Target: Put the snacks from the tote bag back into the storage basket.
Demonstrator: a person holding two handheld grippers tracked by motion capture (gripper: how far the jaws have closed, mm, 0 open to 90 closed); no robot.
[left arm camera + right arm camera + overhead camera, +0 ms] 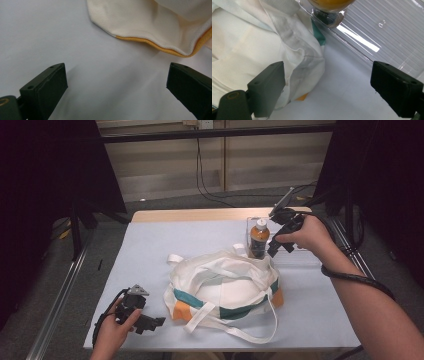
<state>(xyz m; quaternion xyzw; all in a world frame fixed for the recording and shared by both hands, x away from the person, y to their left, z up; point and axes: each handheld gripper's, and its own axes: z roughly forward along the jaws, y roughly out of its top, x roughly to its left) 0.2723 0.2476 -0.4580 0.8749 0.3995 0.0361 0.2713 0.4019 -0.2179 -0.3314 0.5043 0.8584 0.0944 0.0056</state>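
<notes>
Right tool (325, 87) wide, bottle (329, 5) beyond.

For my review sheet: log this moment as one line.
right gripper: open, beside bottle in clear tray | left gripper: open, resting on table | tote bag: lying mid-table, untouched
</notes>
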